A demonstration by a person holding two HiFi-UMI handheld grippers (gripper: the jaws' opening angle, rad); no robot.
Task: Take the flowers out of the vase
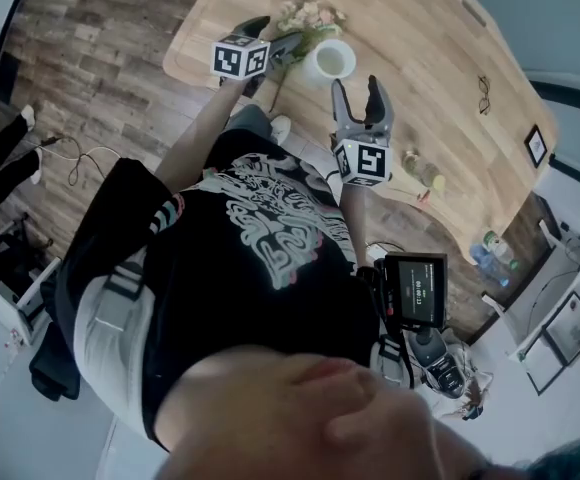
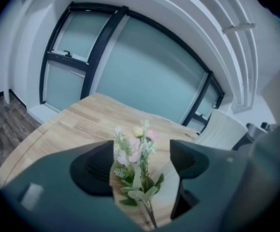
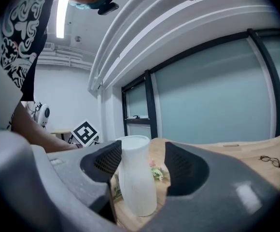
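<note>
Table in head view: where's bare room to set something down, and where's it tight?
Widest bare patch: the table between the vase and the glasses, running on to the far edge. Tight: the corner where the flowers, the vase, the left gripper and the right gripper bunch together.

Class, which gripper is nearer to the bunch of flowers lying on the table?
Left. The left gripper hangs open just over the flowers, near their stems. The right gripper is open and farther off, with the white vase between it and them.
</note>
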